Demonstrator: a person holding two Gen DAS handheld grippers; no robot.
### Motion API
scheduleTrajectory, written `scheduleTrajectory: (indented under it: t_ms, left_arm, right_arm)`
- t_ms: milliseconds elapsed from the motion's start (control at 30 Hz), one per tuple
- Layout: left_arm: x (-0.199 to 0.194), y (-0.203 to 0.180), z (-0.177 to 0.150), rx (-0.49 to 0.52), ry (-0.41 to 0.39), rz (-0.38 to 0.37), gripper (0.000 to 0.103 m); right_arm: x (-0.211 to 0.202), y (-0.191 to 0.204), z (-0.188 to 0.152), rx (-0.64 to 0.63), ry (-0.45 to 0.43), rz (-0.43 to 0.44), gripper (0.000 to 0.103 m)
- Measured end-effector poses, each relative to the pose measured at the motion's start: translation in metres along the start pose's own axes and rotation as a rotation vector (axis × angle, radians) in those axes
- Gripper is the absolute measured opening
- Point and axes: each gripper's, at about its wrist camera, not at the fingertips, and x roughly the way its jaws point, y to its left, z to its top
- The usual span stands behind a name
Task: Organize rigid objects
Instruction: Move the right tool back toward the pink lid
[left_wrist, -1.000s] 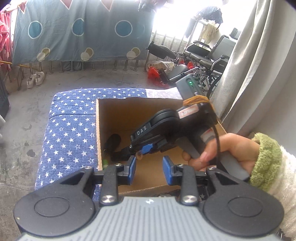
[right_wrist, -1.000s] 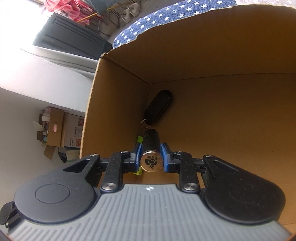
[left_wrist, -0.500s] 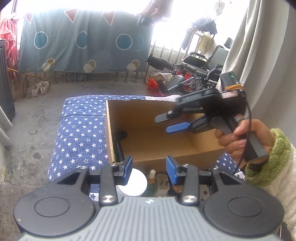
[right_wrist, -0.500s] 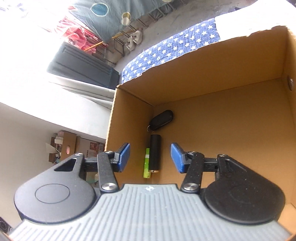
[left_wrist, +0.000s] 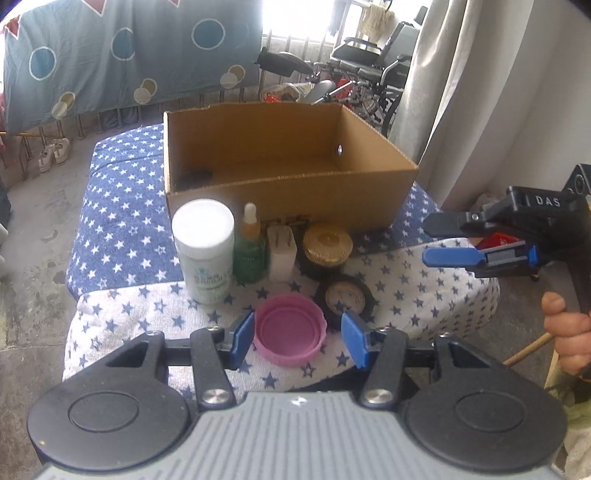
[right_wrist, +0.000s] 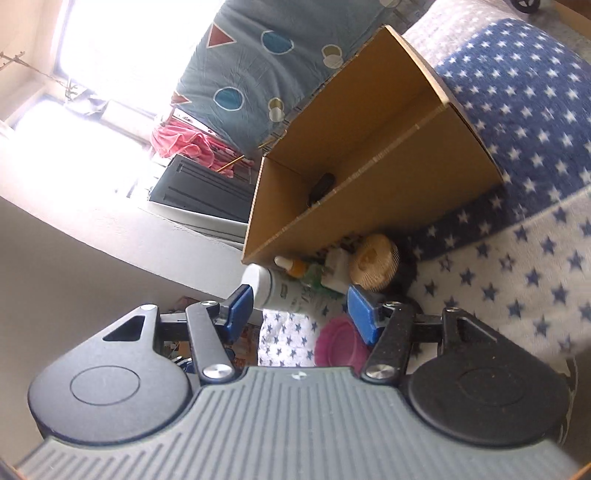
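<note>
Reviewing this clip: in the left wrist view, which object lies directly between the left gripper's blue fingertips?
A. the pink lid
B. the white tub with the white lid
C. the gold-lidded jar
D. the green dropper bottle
A: the pink lid lies open side up on the star-patterned blanket, framed by the left gripper, whose jaws are opening and do not touch it; the other items stand farther back by the cardboard box.
</note>
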Motion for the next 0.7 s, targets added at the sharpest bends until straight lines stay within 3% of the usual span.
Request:
scheduleTrajectory:
  t_ms: [67,233,433,700]
  left_arm:
    - [0.009,-0.007,-0.008,0.014,0.024,0.028,0.054]
    - [0.025,-0.017,-0.020,0.063,0.068,0.078,0.059]
    - [0.043,-0.015,-0.023,0.083,0.105,0.103,0.068]
    - [0.068,-0.008,-0.022,0.096,0.131,0.101,0.069]
  right_arm:
    - [-0.004,-0.013,-0.027,0.008,-0.006,-0.027,0.057]
    - [0.017,-0.014,-0.050,-0.009,0.050,-0.035,0.057]
    - [0.051,-0.002,-0.047,-0.034,0.108,-0.040,0.057]
    - [0.080,0.003,-0.044,-0.077,0.137,-0.118,0.057]
